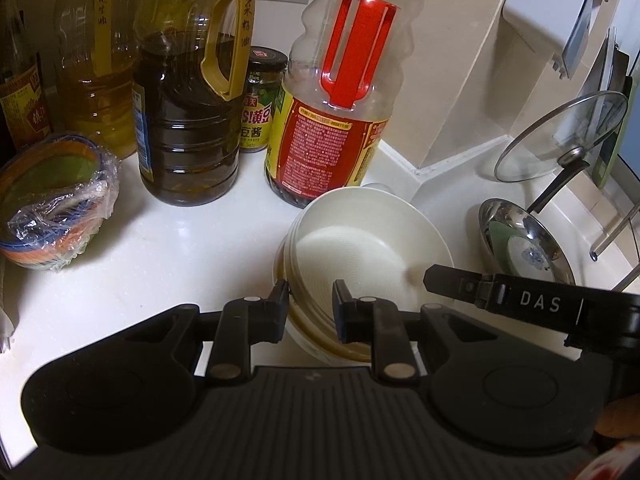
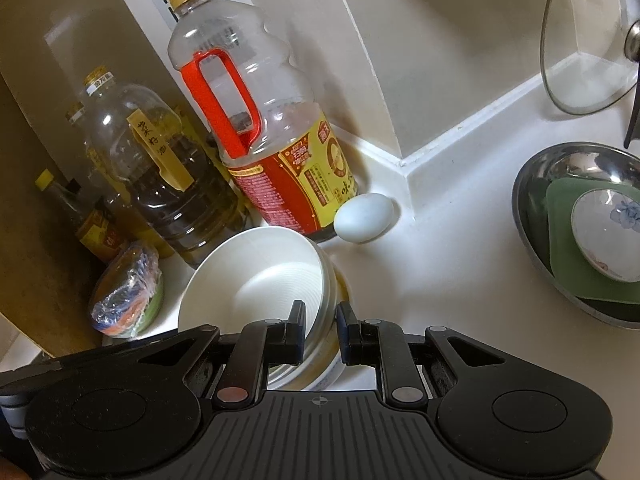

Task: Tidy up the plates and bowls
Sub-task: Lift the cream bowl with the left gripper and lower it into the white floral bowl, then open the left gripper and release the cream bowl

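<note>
Both grippers on my white bowl stack, bench front of red-handled bottle. Left gripper fingers clamped on stack's near-left rim. Right gripper fingers clamped on opposite rim. Steel bowl with small dishes right, apart. Egg beside bottle.

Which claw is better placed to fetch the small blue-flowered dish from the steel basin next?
Right, probably. Both claws pinch the white bowl stack at its rim, but the right claw holds the side facing the steel basin, and it lies between the left claw and the small dish.
</note>
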A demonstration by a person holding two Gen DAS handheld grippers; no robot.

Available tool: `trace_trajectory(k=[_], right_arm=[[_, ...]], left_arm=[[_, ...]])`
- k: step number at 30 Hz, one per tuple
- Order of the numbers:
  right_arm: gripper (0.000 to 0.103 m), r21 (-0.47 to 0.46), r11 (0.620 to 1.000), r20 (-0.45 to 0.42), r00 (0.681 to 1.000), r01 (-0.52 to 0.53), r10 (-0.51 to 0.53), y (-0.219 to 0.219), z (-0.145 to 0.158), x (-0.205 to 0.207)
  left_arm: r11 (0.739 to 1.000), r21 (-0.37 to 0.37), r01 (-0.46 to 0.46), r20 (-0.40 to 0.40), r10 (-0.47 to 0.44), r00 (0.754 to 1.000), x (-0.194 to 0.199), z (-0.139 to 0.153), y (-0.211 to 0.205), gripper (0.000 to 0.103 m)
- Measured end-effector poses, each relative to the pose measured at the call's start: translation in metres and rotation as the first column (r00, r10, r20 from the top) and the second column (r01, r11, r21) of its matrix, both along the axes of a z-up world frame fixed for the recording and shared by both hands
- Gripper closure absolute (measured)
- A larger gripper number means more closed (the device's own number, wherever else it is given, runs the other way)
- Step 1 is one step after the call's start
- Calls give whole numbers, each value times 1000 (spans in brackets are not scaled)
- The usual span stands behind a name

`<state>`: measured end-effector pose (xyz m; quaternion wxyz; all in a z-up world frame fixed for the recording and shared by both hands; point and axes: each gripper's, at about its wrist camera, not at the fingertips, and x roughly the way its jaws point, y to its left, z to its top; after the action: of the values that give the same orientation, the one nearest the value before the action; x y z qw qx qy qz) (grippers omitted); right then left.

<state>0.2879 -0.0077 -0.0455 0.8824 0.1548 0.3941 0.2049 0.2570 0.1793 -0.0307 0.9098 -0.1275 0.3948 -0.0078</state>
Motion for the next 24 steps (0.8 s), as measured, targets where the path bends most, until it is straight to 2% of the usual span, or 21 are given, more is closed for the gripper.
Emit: trace_trajectory(k=[8, 9, 11, 13, 19, 24], right_arm=[[82, -22, 1000, 18, 1000, -14, 14, 1, 3, -1], [80, -21, 1000, 22, 1000, -13, 13, 0, 3, -2], [61, -14, 1000, 31, 999, -11, 12, -2, 5, -5], [53, -4, 1000, 44, 999, -11, 12, -5, 7, -7], [42, 18, 1000, 63, 998, -17, 16, -16, 15, -18], [35, 44, 999, 79, 997, -26, 22, -30, 20, -34]], left_arm=[[1000, 3, -11, 17, 11, 1000, -3, 6, 2, 82], [1000, 3, -15, 19, 14, 1000, -4, 7, 3, 82], [1000, 1, -20, 24, 20, 1000, -8, 10, 4, 81], [1000, -1, -27, 31, 27, 999, -12, 13, 5, 80], [999, 22, -50, 53, 49, 997, -37, 24, 10, 77], [995, 33, -98, 42, 97, 994, -65, 27, 18, 73]])
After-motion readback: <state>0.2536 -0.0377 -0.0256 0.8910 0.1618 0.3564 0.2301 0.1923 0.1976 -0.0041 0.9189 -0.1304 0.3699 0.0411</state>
